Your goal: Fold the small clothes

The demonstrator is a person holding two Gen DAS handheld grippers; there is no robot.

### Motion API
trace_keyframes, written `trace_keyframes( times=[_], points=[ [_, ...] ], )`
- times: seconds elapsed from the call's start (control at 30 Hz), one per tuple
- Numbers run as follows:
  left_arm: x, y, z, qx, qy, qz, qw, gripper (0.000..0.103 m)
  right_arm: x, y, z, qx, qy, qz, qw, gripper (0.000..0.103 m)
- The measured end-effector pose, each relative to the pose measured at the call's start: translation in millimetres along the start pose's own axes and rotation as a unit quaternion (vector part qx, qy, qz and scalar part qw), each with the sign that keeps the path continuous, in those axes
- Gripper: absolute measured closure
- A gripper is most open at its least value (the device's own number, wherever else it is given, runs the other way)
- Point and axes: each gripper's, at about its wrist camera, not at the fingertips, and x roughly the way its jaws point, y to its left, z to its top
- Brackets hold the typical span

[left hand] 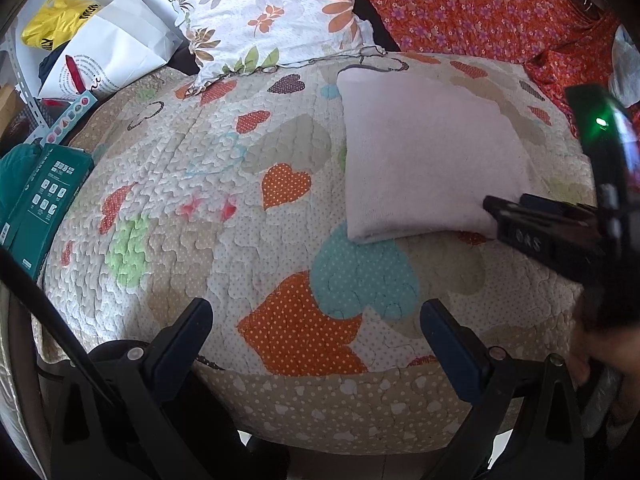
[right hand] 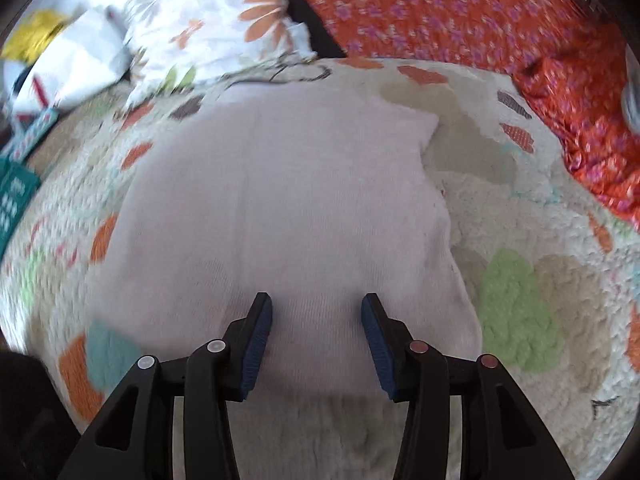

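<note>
One folded pale pink garment (right hand: 280, 216) is lying on the heart-patterned quilt (left hand: 224, 216) ahead of the right gripper (right hand: 317, 346), released like the left gripper (left hand: 316, 344), beside one teal box (left hand: 44, 196) with unreadable print

The left gripper (left hand: 316, 320) tilts steeply downward with its jaws spread wide and nothing between the blue pads, hanging over the near edge of the quilt. The right gripper (right hand: 317, 346) points down at a similar slant, jaws parted, pads clear of each other (its own view is smeared by blur). From the left wrist view, the right gripper (left hand: 504, 214) reaches in from the right side.
</note>
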Motion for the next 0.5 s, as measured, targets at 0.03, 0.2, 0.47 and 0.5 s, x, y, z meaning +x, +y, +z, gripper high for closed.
trace_keyframes(
  times=[0.03, 0.2, 0.47, 0.5],
  points=[
    [1.8, -1.3, 0.3, 0.0, 0.002, -0.001, 1.0, 0.0, -4.3, 1.8, -3.7, -0.008, -0.001, -0.003, 1.0, 0.051],
    [11.5, -7.5, 0.7, 0.006, 0.011, -0.006, 0.9999, 0.0, -23.8, -14.8, -17.6, 0.011, -0.001, 0.015, 1.0, 0.045],
    [36.6, -18.1, 2.8, 0.012, 0.038, -0.014, 0.9991, 0.0, -37.0, -49.0, -21.9, 0.072, -0.052, -0.022, 0.996, 0.041],
    [40.2, -19.3, 3.4, 0.012, 0.043, -0.017, 0.9989, 0.0, -33.9, -52.1, -22.8, 0.079, -0.049, -0.025, 0.995, 0.041]
  ],
)
